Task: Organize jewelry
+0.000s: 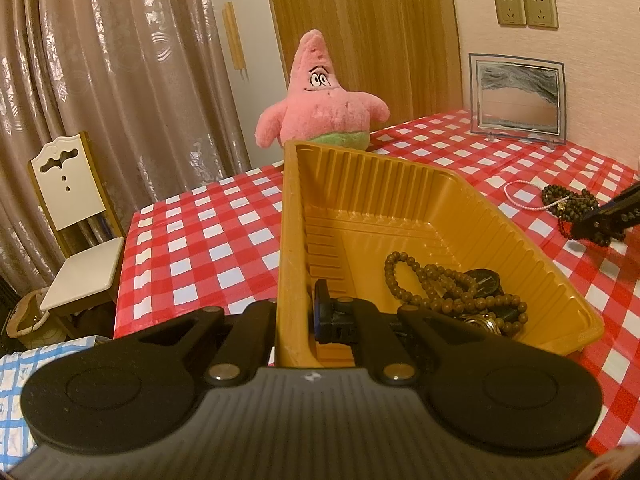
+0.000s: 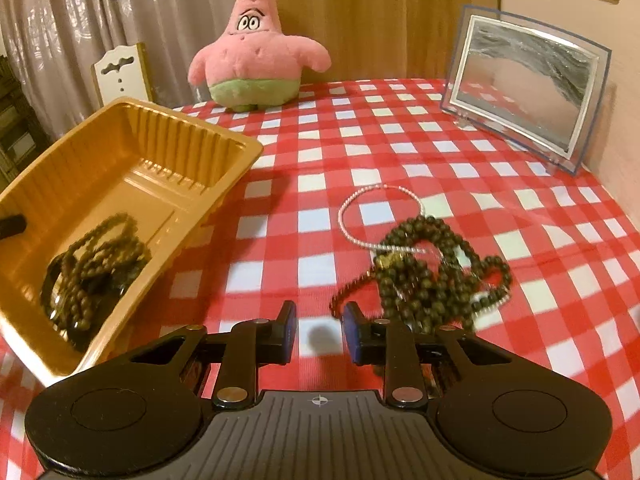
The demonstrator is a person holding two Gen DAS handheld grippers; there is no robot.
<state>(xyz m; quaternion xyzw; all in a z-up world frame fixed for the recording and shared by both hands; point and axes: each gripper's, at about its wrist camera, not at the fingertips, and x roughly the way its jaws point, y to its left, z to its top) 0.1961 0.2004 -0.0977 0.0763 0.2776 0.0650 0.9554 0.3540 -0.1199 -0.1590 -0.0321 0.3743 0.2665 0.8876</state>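
the jewelry left to sort is a tangle on the checked tablecloth [image 2: 400, 140]: a dark bead strand [image 2: 436, 276] heaped over a reddish bead strand [image 2: 352, 294], with a thin pearl loop [image 2: 360, 220] trailing from under it; a brown bead strand [image 1: 452, 286] already lies in the gold plastic tray [image 1: 288, 240]. the strands look limp and fairly light, likely to sag, snag on each other and slide off smooth pads, so a pinch low on a bunched clump of beads seems safer than one on a single thread. the right gripper [image 2: 320, 326] hangs just short of the heap, jaws part-way open with nothing between them. the left gripper [image 1: 296, 316] is clamped on the tray's near wall. only the left view shows that clamp; the right view shows the whole heap, which the left view catches only at its edge
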